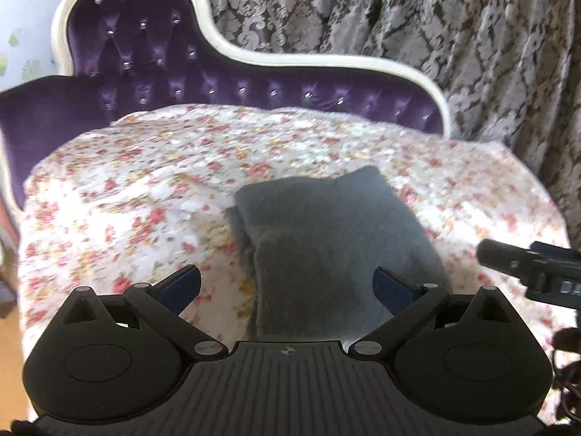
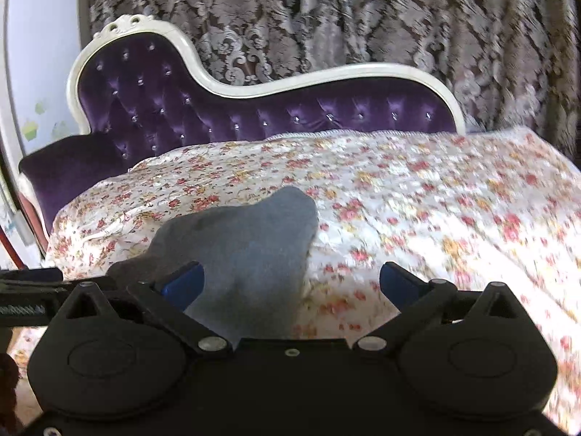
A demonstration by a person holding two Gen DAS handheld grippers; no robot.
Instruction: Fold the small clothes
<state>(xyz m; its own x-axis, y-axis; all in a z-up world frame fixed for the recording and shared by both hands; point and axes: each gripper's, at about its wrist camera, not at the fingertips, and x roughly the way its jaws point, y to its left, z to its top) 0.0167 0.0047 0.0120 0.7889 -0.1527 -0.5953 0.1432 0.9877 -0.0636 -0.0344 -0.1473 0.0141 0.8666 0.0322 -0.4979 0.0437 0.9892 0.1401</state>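
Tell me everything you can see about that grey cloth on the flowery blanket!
The grey cloth is a small, soft, fuzzy-looking piece of clothing, plain grey with no pattern. It is folded into a thick, roughly rectangular bundle, with layered edges showing along one side. It lies flat on the flowery blanket that covers the purple couch. Nothing grips it: the left tongs and right tongs stand wide open just above its near end.

Grey garment (image 1: 326, 225), white bedspread (image 1: 127, 189) – pink-yellow florals, purple tufted headboard (image 1: 152, 58)

Looks like someone's living room or bedroom: purple tufted chaise (image 2: 254, 116) (white carved frame), flowery bedspread (image 2: 417, 210), heavy damask curtains (image 2: 363, 18) behind.
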